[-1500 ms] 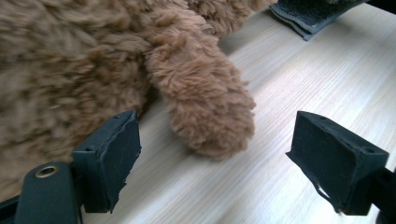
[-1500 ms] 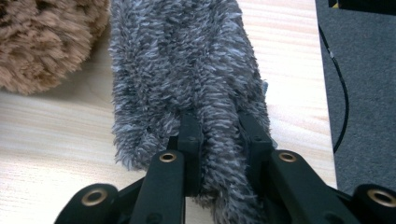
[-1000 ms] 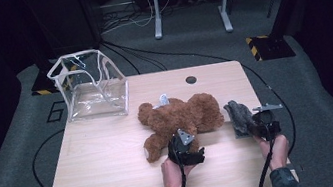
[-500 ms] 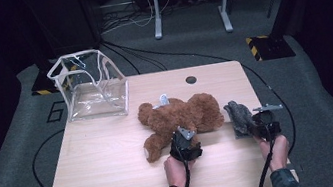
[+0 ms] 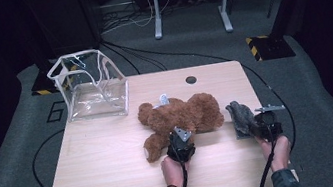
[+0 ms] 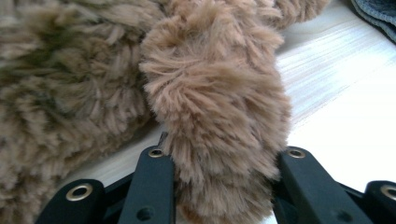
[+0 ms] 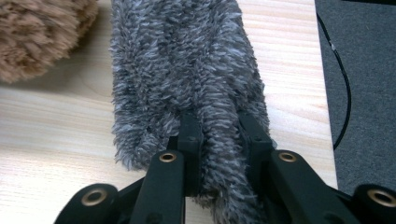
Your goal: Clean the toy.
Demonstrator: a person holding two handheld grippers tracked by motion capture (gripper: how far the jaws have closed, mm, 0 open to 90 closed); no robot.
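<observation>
left claw (image 5: 180, 137): just clamped onto teddy bear (image 5: 183, 113) leg, body stretching far-left | right claw (image 5: 256, 127): gripping grey plush (image 5: 240, 117) near end, long axis running far | clear bag (image 5: 90, 88) far left, nearer left hand

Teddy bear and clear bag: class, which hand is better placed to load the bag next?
Probably the left. Its tongs, just closing, pinch the teddy bear by a limb, on the clear bag's side. The right tongs clamp the grey plush piece, farther away.
</observation>
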